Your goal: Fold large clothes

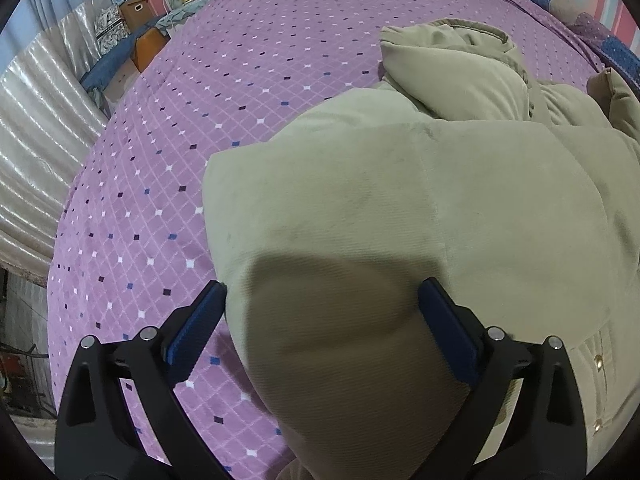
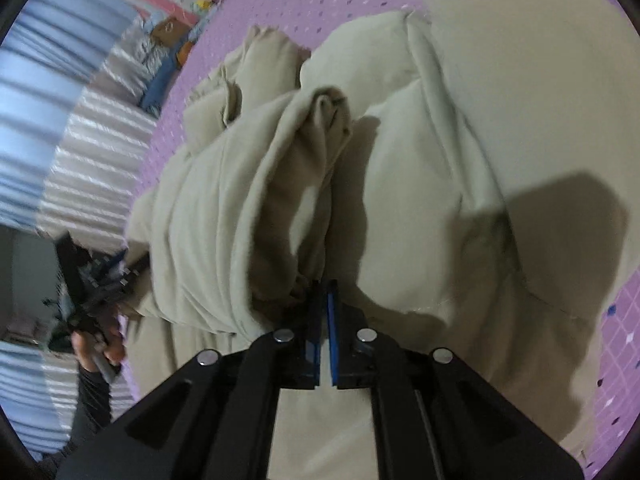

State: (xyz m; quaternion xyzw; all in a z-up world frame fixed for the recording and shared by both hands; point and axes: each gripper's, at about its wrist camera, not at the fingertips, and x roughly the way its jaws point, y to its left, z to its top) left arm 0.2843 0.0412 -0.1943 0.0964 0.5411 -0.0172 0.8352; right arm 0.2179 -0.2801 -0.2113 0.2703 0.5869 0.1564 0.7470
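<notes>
While the beige garment (image 1: 440,208) lies bunched across the purple quilted bedspread (image 1: 180,160), the relation that matters is how its ridges run against each pair of fingers. Seen from the right wrist, the right gripper (image 2: 323,300) has its blue pads pressed together at the near end of a thick rolled fold of the garment (image 2: 248,184), whose long axis runs straight away from the fingers toward the far side of the bed; cloth seems pinched there, though the pads hide the actual bite. Seen from the left wrist, the left gripper (image 1: 320,328) stands wide open, a blue pad on either side of a rounded, shadowed bulge of the same cloth, and neither pad clearly presses it. My judgement is that the right hand is the one placed to carry the fold, and pulling along that ridge rather than across it should keep the layers from splaying. Much is uncertain: the right view is smeared, the garment's sleeves and hem cannot be sorted out, and its right edge is cut off. The person's left hand (image 2: 96,344) shows only as a dim blur at the side, and snaps on the garment's placket (image 1: 598,364) are barely visible.
</notes>
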